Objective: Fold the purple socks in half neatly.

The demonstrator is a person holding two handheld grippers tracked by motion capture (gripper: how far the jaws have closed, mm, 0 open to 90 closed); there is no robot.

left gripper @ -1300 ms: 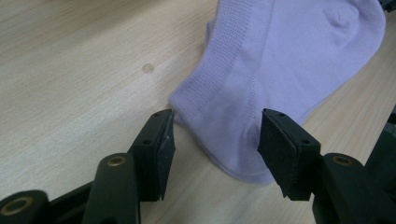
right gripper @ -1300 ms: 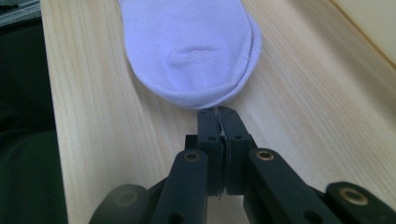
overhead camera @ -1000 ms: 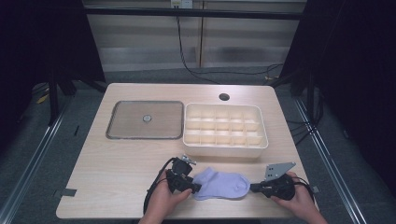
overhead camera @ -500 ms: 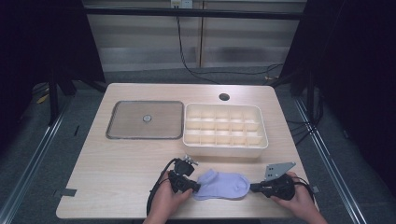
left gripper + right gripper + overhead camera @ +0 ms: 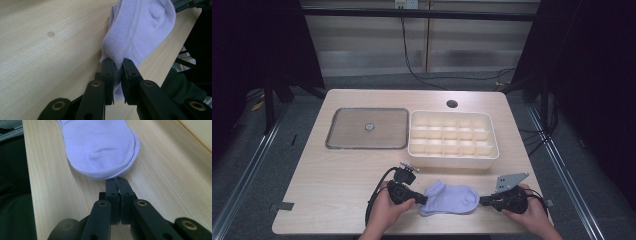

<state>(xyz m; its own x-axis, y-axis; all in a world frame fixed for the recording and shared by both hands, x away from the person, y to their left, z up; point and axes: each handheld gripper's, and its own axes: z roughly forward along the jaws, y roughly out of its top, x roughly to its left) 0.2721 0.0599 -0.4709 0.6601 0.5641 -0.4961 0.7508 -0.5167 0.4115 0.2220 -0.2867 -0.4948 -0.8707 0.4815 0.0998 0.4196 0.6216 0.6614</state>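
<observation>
A pale lilac sock (image 5: 451, 198) lies flat near the table's front edge, between my two grippers. My left gripper (image 5: 424, 201) is at its left end. In the left gripper view its jaws (image 5: 118, 63) have just been closing and now pinch the ribbed cuff of the sock (image 5: 142, 27). My right gripper (image 5: 482, 201) is at the sock's right end. In the right gripper view it (image 5: 117, 181) is shut, with a thin edge of the sock's toe (image 5: 100, 142) caught between the tips. A hand holds each gripper.
A cream tray with several small compartments (image 5: 454, 156) stands just behind the sock. A flat grey lid with a centre knob (image 5: 347, 127) lies to its left. A round cable hole (image 5: 452, 104) is at the back. The table's front edge (image 5: 412, 232) is close below the hands.
The left gripper's jaws have closed onto the sock's cuff, and the cuff end is slightly bunched. The right gripper and the toe end have not moved.
</observation>
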